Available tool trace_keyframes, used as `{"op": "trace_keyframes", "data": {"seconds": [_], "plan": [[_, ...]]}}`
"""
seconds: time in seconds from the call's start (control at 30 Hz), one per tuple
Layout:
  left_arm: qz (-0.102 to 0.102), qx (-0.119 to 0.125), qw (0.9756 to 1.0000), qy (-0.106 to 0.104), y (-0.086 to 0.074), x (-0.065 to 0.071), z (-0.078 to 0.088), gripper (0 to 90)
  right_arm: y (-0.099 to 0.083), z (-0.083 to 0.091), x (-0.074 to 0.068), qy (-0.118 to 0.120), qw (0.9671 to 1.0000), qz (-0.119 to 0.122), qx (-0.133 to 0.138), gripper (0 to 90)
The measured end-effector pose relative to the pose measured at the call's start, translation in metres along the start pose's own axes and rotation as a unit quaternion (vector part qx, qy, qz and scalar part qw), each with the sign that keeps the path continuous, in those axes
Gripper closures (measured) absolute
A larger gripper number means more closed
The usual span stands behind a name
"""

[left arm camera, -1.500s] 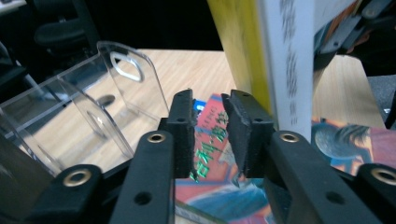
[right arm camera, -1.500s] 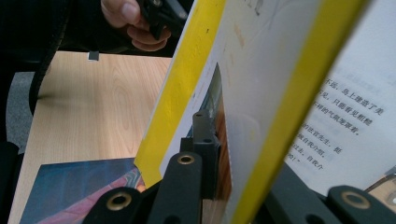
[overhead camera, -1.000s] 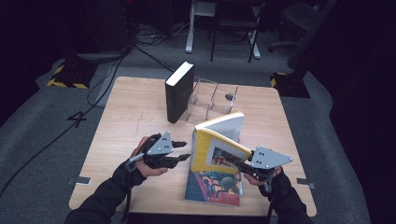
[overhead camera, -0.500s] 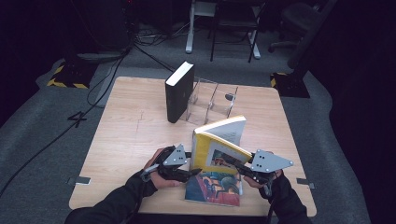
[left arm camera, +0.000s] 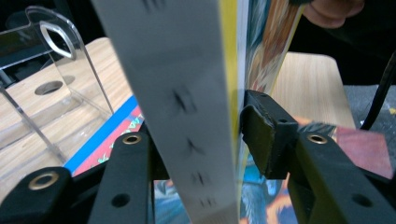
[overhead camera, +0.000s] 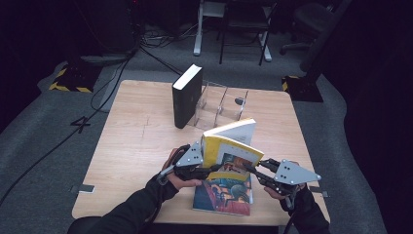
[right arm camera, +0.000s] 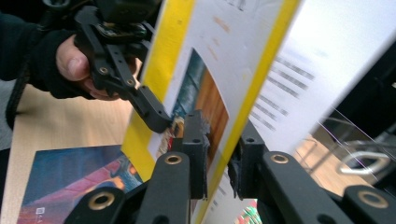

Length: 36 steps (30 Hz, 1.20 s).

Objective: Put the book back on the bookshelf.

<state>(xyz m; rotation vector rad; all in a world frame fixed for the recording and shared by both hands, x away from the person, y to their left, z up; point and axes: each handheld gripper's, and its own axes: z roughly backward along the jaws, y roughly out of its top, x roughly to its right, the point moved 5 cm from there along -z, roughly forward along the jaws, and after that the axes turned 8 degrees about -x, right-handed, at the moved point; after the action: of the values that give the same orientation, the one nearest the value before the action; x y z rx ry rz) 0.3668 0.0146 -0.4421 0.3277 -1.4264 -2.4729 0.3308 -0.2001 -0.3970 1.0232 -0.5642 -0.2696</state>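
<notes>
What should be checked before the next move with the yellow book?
1. Left gripper holds the yellow book: ok. Its jaws have just been closing, with the book between them.
2. Right gripper holds it: cannot tell. Its jaws have just been opening, with the book's edge between them.
3. Yellow book is off the flat book: ok, raised and tilted above it.
4. Clear rack has free slots: ok. The black book stands at the rack's left end.
5. Way to the rack across the table: ok.
</notes>
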Motion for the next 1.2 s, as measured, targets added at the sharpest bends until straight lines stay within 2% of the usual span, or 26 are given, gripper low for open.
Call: {"op": "trace_keyframes", "data": {"seconds": [0.1,0.23,0.33,0.37,0.4,0.47,0.5,0.63,0.7,0.8,0.83,0.9,0.93,1.0,1.2], "plan": [[-0.008,0.000,0.9999,-0.006,0.000,0.000,0.001,67.5,-0.005,0.008,0.009,-0.022,0.9995,-0.020,0.004,72.6],[-0.014,-0.003,0.9998,-0.016,0.000,0.005,0.003,73.0,-0.017,0.013,0.020,-0.046,0.9970,-0.062,-0.004,56.9],[-0.024,-0.005,0.9994,-0.024,0.000,0.005,0.004,73.9,-0.023,0.008,0.023,-0.048,0.9957,-0.078,-0.013,48.2],[-0.024,-0.005,0.9994,-0.024,0.000,0.005,0.004,74.0,-0.023,0.008,0.023,-0.048,0.9957,-0.078,-0.013,48.2],[-0.030,-0.006,0.9992,-0.028,0.000,0.008,0.004,74.2,-0.026,0.000,0.023,-0.040,0.9951,-0.089,-0.019,44.0],[-0.034,-0.007,0.9990,-0.028,0.001,0.009,0.004,74.2,-0.027,-0.004,0.022,-0.036,0.9948,-0.093,-0.021,43.2],[-0.037,-0.008,0.9989,-0.028,0.001,0.010,0.004,74.1,-0.028,-0.013,0.018,-0.028,0.9952,-0.088,-0.032,40.1],[-0.036,-0.008,0.9989,-0.029,0.001,0.010,0.005,73.2,-0.029,-0.028,0.009,-0.007,0.9954,-0.085,-0.044,41.1],[-0.040,-0.007,0.9988,-0.026,0.002,0.011,0.005,72.5,-0.028,-0.032,0.004,-0.006,0.9956,-0.078,-0.051,43.5],[-0.047,-0.003,0.9987,-0.021,0.005,0.013,0.006,72.0,-0.027,-0.034,-0.001,-0.008,0.9960,-0.072,-0.053,41.7],[-0.040,0.017,0.9988,-0.024,0.010,0.014,0.010,68.6,-0.027,-0.033,-0.001,-0.005,0.9960,-0.076,-0.047,44.7],[-0.029,0.036,0.9986,-0.025,0.017,0.013,0.014,67.2,-0.027,-0.033,0.000,-0.003,0.9957,-0.081,-0.044,45.8],[-0.029,0.036,0.9986,-0.025,0.017,0.013,0.014,67.1,-0.027,-0.033,0.000,-0.003,0.9957,-0.082,-0.044,45.8],[-0.030,0.057,0.9976,-0.025,0.027,0.013,0.021,66.0,-0.027,-0.033,0.000,-0.005,0.9957,-0.082,-0.044,45.4],[-0.038,0.060,0.9972,-0.024,0.041,0.011,0.022,66.0,-0.026,-0.034,0.000,-0.006,0.9956,-0.082,-0.044,44.6]]}}
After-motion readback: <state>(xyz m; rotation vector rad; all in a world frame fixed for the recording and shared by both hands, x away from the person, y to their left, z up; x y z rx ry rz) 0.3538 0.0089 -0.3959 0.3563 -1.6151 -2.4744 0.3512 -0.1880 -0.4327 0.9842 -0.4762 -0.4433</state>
